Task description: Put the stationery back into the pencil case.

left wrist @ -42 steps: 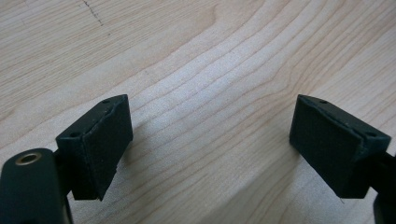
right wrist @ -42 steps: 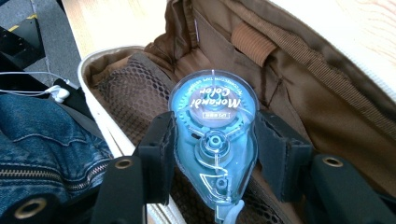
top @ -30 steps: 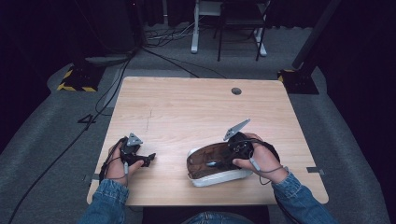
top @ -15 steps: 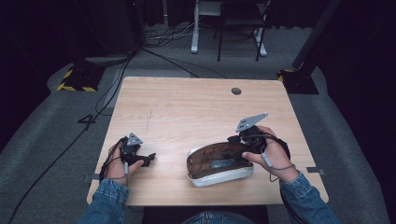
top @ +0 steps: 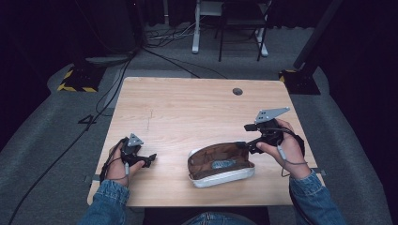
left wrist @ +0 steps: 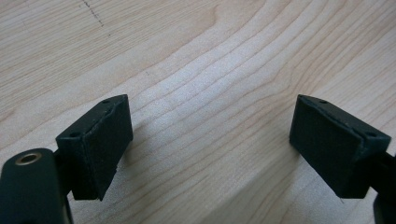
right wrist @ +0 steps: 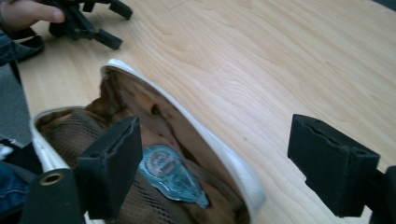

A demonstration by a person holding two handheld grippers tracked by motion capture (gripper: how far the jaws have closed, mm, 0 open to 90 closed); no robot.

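A light wooden rectangular table (top: 197,112) carries an open white-rimmed pouch with a brown fabric lining (top: 220,164), lying at about 5 o'clock from the table centre, near the front edge. Inside it, a small teal, blue-grey teardrop-shaped object (right wrist: 170,173) rests on the lining; its identity is unclear.

The right gripper (top: 246,137), held in the person's right hand (top: 284,145), sits at 3 o'clock of the pouch, just beside its right end. Its jaws are spread wide with nothing between them; in the right gripper view one jaw stands over the pouch's open mouth, the other over bare wood. Contact with the rim cannot be told.

The left gripper (top: 151,159), in the left hand (top: 117,164), sits at 9 o'clock of the pouch, well apart from it, near the table's front left corner. Jaws released, wide apart, bare wood grain between them.
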